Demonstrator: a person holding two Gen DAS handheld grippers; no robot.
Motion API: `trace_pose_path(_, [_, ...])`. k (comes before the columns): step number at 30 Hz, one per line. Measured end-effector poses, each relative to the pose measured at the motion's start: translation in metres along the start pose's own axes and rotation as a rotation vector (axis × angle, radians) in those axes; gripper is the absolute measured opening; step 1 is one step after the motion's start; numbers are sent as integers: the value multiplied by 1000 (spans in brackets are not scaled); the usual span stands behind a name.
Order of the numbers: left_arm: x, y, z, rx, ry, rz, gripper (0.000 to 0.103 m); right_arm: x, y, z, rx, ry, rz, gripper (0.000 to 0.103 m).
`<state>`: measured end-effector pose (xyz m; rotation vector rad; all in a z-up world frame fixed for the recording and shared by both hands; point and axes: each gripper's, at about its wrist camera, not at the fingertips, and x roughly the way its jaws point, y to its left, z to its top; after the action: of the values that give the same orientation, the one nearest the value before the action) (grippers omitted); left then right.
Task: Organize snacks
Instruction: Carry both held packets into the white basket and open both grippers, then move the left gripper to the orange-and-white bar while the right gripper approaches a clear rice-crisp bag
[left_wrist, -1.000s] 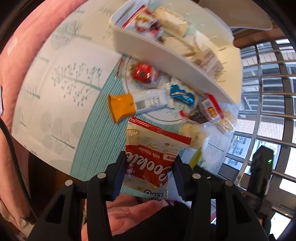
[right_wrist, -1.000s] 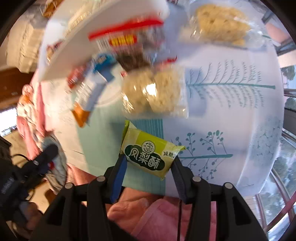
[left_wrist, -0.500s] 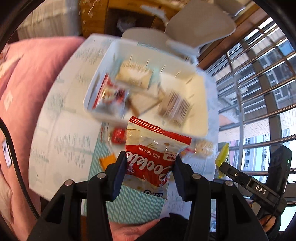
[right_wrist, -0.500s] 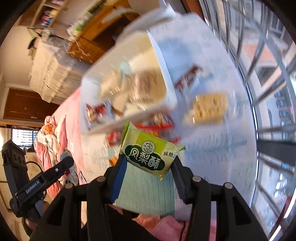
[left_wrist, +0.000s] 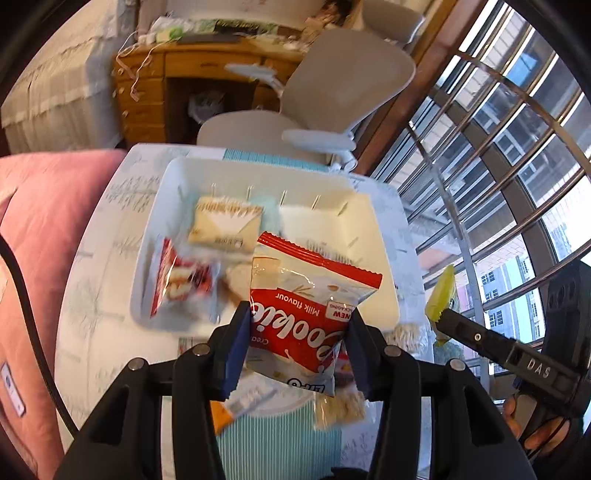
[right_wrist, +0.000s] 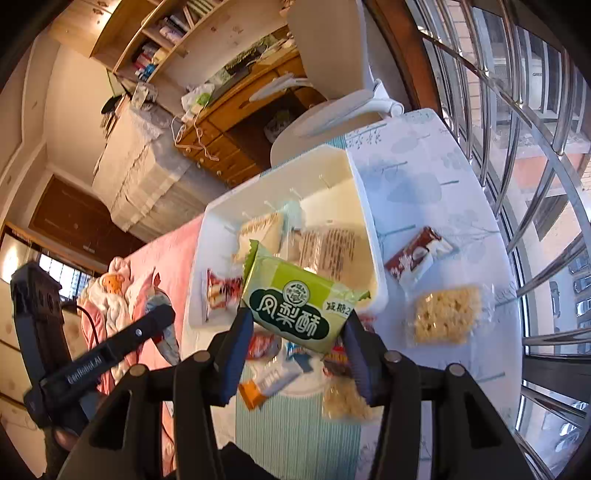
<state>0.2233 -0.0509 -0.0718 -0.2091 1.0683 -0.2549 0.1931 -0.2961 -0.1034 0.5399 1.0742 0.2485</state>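
Cookie packet (left_wrist: 303, 325) and green pastry (right_wrist: 299, 310) each clamped between fingers

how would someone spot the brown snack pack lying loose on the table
Find the white tray on the table by the window. On the cloth just beside the tray's window side lies the brown and white wrapper. Its neighbour, the clear-wrapped pale yellow crisp block, has no brown.
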Motion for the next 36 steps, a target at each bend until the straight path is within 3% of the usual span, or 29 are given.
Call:
trace_pose_path(6, [20, 16, 7, -29, -97, -17, 47, 18, -1, 9, 37, -38, 23, 49])
trace_pose_path(9, [31, 22, 10, -29, -83, 1, 47, 26, 0, 13, 42, -48, 17, 49])
trace_pose_path(11, [36, 23, 11, -21, -74, -5, 50, 30, 0, 15, 50, -55, 22, 51])
trace_pose_path(13, [38, 23, 12, -13, -62, -9, 67, 33, -1, 15, 66, -53, 16, 51])
trace_pose_path(19, [36, 23, 8, -14, -50, -15, 72, 36, -4, 13, 96, -44, 28, 68])
trace_pose_path(28, [18, 23, -7, -48, -69, 4, 73, 21, -3, 2, 84, -50, 10, 79])
trace_pose_path(36, [2, 25, -42, -82, -66, 30, 73, 8, 0, -23, 13, -37, -19, 84])
